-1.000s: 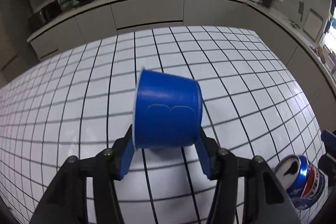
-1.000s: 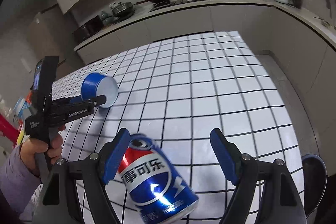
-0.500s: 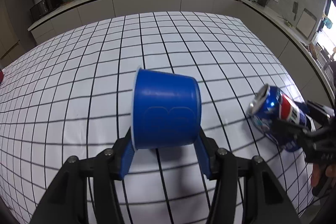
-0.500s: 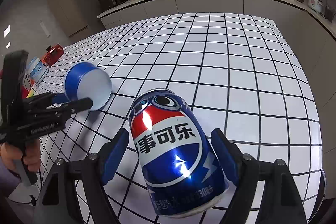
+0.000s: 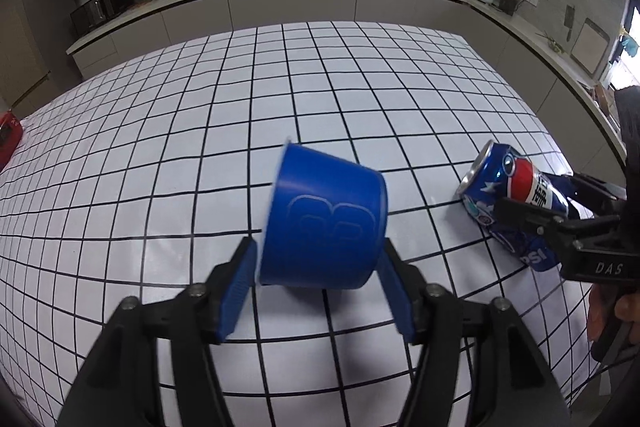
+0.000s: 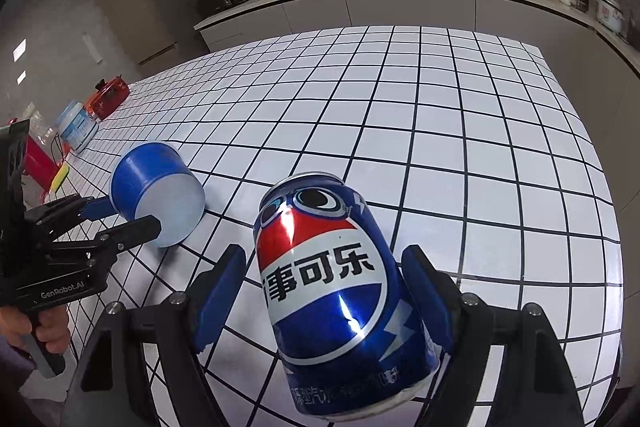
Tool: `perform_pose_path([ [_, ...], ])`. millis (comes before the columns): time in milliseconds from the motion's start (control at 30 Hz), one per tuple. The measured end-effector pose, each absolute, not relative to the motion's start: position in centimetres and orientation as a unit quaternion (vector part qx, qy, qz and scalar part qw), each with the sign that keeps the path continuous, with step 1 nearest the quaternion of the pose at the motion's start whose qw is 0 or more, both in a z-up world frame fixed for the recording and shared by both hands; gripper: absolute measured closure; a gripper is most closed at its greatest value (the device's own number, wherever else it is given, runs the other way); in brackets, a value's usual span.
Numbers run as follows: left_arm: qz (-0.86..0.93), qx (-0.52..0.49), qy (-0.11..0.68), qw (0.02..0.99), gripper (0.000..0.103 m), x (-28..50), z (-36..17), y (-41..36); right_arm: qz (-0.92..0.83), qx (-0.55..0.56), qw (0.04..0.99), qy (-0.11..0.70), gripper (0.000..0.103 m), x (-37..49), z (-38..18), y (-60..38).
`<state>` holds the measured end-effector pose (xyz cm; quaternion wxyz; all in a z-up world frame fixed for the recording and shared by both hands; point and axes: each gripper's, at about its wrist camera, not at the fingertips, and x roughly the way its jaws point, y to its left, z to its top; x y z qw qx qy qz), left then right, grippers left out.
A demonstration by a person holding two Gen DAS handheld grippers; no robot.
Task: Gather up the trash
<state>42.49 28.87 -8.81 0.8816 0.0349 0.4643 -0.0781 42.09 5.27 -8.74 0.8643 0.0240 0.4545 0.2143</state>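
Blue cup [image 5: 326, 223]: lies tilted between the blue pads of the left gripper [image 5: 316, 291], base towards the camera, a raised double-loop mark moulded on its blue wall; in the right wrist view [image 6: 158, 193] its mouth faces the viewer and the white inside looks empty.
Left gripper: jaws have just been opening; a sliver of gap shows beside each pad, so the cup sits loose between them and is not pinched (the cup's edges are slightly blurred).
Cola can [image 6: 340, 291]: blue, with a red, white and blue roundel, black Chinese characters and cartoon eyes near the top; it stands between the pads of the right gripper [image 6: 324, 301], top tilted away from the camera.
Right gripper: jaws spread wide; clear space on the left pad's side, while the right pad is at or just behind the can's edge, and whether it touches cannot be told.
Can opening: seen from the left wrist view [image 5: 516, 191], the top is open with the tab up; what is inside is not visible.
Tiled table [image 5: 360, 87]: white squares with black lines, under both items.
Far left of table: a white jar with a blue label [image 6: 77, 126] beside a red appliance [image 6: 109, 97]; jar contents unreadable.
Cut off: the can's base runs to the lower frame edge; whether either item rests on the table cannot be told.
Hands: a hand [image 6: 38, 325] grips the left tool's handle, partly out of frame.
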Motion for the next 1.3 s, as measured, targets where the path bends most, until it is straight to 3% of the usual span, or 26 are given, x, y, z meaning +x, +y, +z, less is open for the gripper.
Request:
perform_pose_path([
  [133, -0.068, 0.043, 0.454, 0.887, 0.024, 42.7, -8.7, 29.2, 0.219, 0.019, 0.861, 0.459, 0.021, 42.0, -8.9, 5.9],
  [367, -0.071, 0.052, 0.455, 0.886, 0.024, 44.1, -9.7, 28.8, 0.221, 0.02, 0.858, 0.464, 0.021, 41.9, -9.3, 6.4],
  [400, -0.074, 0.048, 0.454, 0.887, 0.026, 44.3, -9.9, 28.8, 0.22, 0.021, 0.858, 0.464, 0.021, 41.9, -9.3, 6.4],
  [433, -0.079, 0.04, 0.453, 0.887, 0.045, 44.4, -10.0, 29.0, 0.22, 0.023, 0.858, 0.464, 0.021, 41.9, -9.3, 6.4],
  [533, -0.083, 0.023, 0.458, 0.885, 0.048, 43.9, -10.2, 29.3, 0.216, 0.025, 0.86, 0.462, 0.024, 42.0, -9.3, 6.3],
  [600, -0.082, 0.026, 0.454, 0.887, 0.048, 43.6, -10.1, 29.5, 0.216, 0.025, 0.858, 0.466, 0.039, 42.0, -9.5, 6.2],
  [900, -0.102, 0.011, 0.432, 0.896, 0.049, 42.1, -8.1, 28.7, 0.207, 0.044, 0.874, 0.437, 0.041, 41.2, -8.4, 5.1],
  [1100, -0.13, 0.005, 0.416, 0.9, 0.049, 40.7, -6.1, 23.6, 0.179, 0.1, 0.891, 0.404, 0.041, 39.1, -6.3, -1.3],
  [1300, -0.2, -0.002, 0.425, 0.883, 0.049, 39.3, -5.5, 14.5, 0.08, 0.15, 0.909, 0.382, 0.041, 34.1, -4.9, -14.8],
])
